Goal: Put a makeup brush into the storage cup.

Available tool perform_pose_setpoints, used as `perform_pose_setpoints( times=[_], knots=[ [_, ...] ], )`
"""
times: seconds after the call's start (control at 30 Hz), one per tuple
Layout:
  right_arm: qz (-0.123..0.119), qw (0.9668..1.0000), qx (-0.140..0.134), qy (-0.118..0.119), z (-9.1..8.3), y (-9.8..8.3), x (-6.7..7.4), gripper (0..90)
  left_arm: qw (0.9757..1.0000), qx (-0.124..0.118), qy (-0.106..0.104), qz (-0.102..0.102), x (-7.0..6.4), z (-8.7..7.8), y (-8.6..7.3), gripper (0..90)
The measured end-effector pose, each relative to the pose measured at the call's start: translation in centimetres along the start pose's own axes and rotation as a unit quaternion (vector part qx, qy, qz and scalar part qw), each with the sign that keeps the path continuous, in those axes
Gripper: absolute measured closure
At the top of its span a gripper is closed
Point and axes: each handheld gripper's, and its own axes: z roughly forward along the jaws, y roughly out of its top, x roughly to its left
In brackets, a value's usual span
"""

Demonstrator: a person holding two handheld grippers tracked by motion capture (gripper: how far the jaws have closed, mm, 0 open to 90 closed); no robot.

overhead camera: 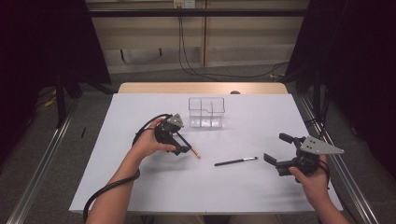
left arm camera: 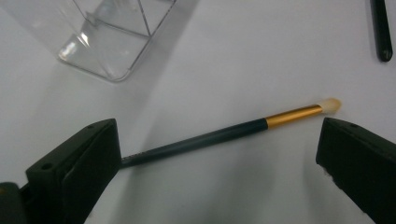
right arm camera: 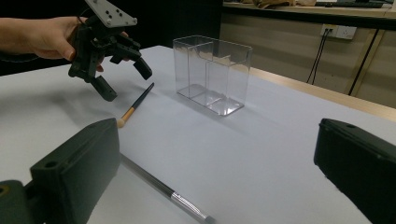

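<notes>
White table (overhead camera: 154, 186) under dim room light: two makeup brushes were laid out before a clear divided organiser (overhead camera: 206, 112), each approached by spread tongs.

The left gripper (overhead camera: 183, 145) was held low over the gold-ferruled brush (left arm camera: 224, 134), jaws spread and straddling it, seemingly for a grasp; nothing was pinched. That brush lay just in front of the organiser, its long axis slanted, the pale tip pointed away from it. The right gripper (overhead camera: 276, 162), jaws likewise spread and empty, was kept beyond the black brush (overhead camera: 236, 161), farther from the organiser.
</notes>
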Motion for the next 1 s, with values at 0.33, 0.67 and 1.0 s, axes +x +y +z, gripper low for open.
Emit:
perform_pose_setpoints(
  times=[0.33,0.67,1.0],
  knots=[
    [0.003,1.0,-0.001,0.001,0.0,-0.1,-0.2,0.3,0.9987,0.043,-0.002,0.026,0.2,1.1,1.1,0.0],
    [0.004,1.0,0.004,0.006,0.1,-0.2,-0.2,0.2,0.9966,0.071,-0.017,0.038,0.4,2.1,1.6,0.0],
    [0.005,1.0,0.007,0.006,0.3,-0.3,-0.2,0.3,0.996,0.084,-0.024,0.021,0.7,2.1,1.3,3.3]
  ],
)
